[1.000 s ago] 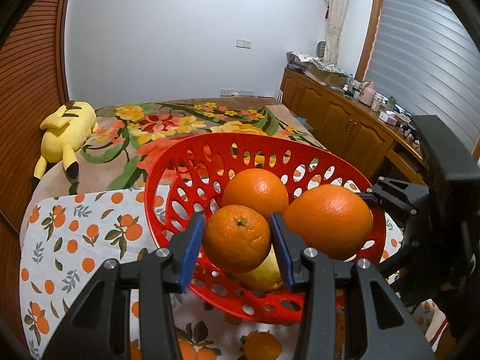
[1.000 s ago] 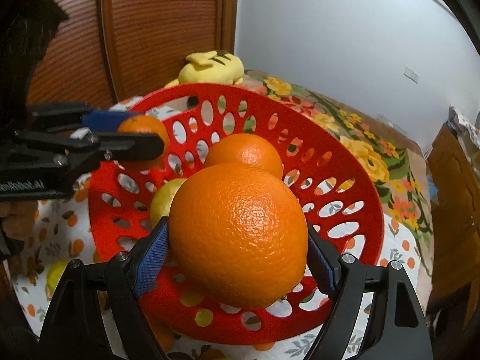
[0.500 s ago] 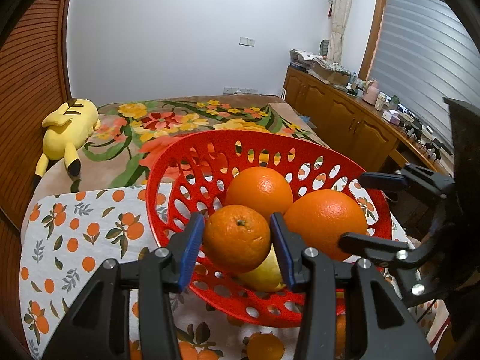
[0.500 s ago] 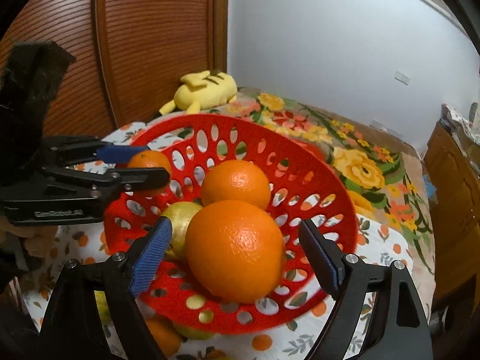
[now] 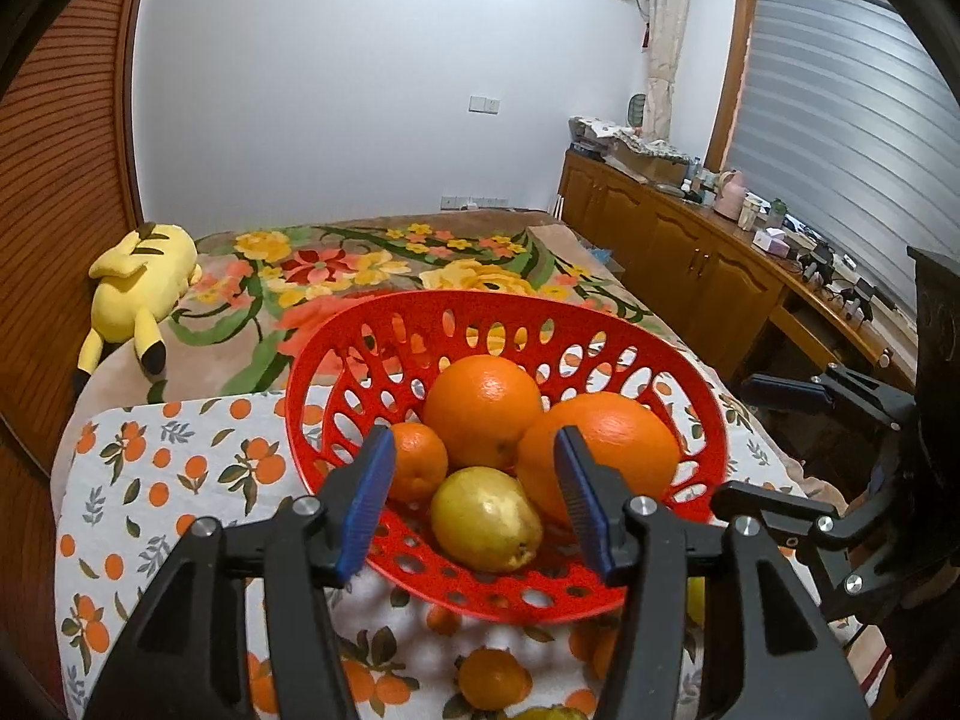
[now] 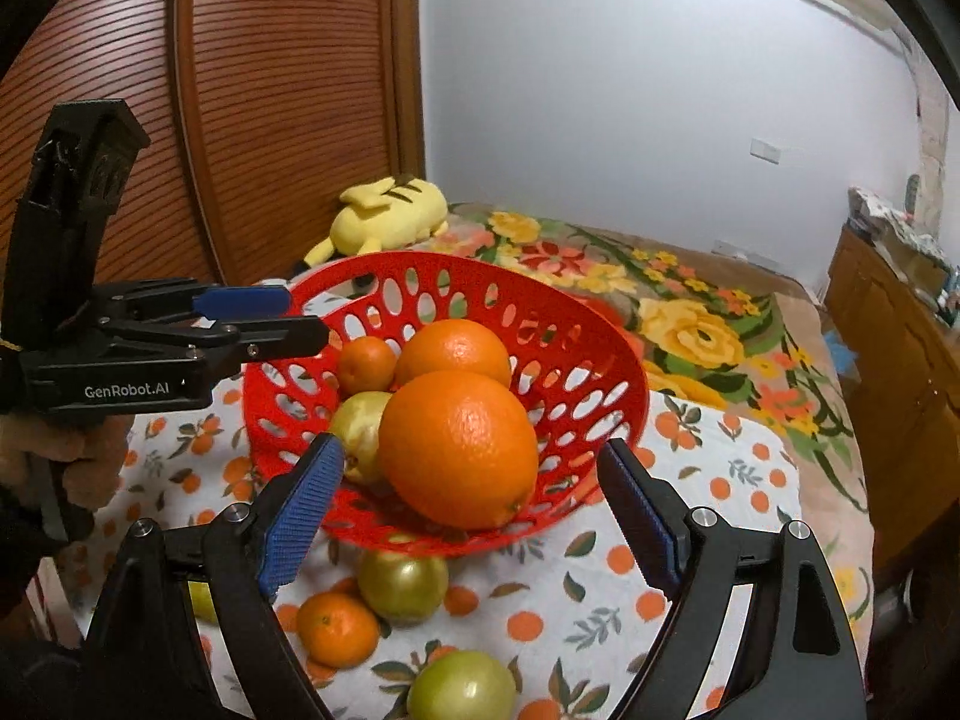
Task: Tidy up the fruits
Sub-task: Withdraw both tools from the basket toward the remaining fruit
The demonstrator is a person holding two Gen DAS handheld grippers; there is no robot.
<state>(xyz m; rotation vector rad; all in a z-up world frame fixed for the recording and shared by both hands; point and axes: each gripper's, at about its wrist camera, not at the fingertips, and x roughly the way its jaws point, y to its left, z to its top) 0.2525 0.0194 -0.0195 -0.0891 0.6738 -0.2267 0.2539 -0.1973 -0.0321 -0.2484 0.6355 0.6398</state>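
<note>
The right gripper (image 6: pixel 471 516) stands wide apart and empty, and the left gripper (image 5: pixel 474 504) is opening, empty too. The loose mandarin (image 6: pixel 336 630) and green fruit (image 6: pixel 403 585) lie just below the right gripper, nearer than the red basket (image 6: pixel 600 324) ahead.

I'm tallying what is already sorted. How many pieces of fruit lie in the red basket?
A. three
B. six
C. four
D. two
C: the red basket holds two large oranges, a small mandarin and a yellow pear; other fruit lies on the cloth outside it.
</note>
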